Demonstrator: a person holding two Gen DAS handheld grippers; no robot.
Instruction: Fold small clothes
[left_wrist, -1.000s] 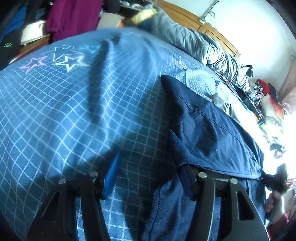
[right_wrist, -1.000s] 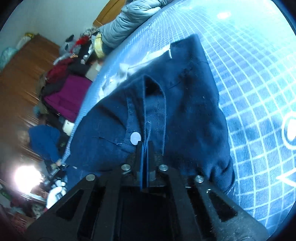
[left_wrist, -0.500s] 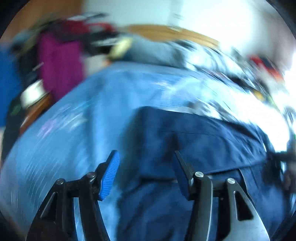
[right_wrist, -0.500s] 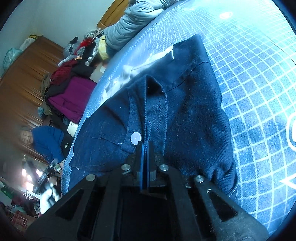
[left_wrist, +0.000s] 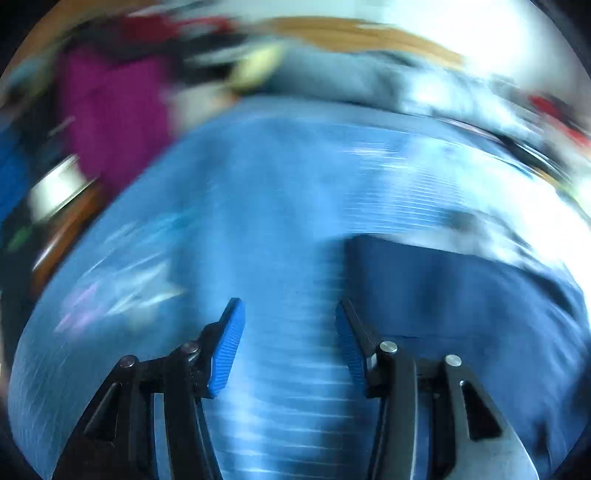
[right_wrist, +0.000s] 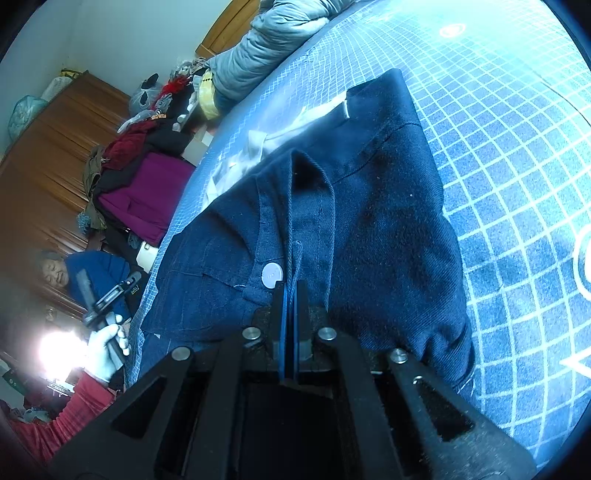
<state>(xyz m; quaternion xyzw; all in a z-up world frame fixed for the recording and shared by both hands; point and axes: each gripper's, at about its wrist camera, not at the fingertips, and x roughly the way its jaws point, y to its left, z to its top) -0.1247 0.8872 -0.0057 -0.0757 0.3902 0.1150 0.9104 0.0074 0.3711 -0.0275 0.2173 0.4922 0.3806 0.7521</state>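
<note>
Since a second ago: left gripper (left_wrist: 287, 314) swung clear of the dark navy trousers (right_wrist: 369, 229), no longer beside the folded edge but hovering over bare bedspread (left_wrist: 266, 206), blue pads spread wide with nothing between them. Left view now heavily smeared by motion, grid lines drawn into streaks; sharp a second ago. Right gripper (right_wrist: 291, 291) unchanged, pads pressed together on the waistband fabric just beside the round silver button (right_wrist: 272, 274).

Seen only from the left wrist: trousers (left_wrist: 461, 302) lying to the right of the open gripper, near but apart from the right pad, one straight edge facing the far end of the bed. Seen only from the right wrist: a gloved hand (right_wrist: 105, 350) on a red sleeve (right_wrist: 62, 421) gripping the other tool's handle at the bed's edge, a second person in blue behind it, a wooden wardrobe (right_wrist: 48, 155), a magenta garment (right_wrist: 147, 195) among piled clothes, a pale cloth (right_wrist: 280, 133) partly under the trousers.

Trousers: heavy twill weave, flecked with lint, folded over into a bulky wedge with stitched seams and a raised placket. Bedspread: blue with a thin white grid. Grey quilted duvet (right_wrist: 266, 40) bunched at the wooden headboard.
</note>
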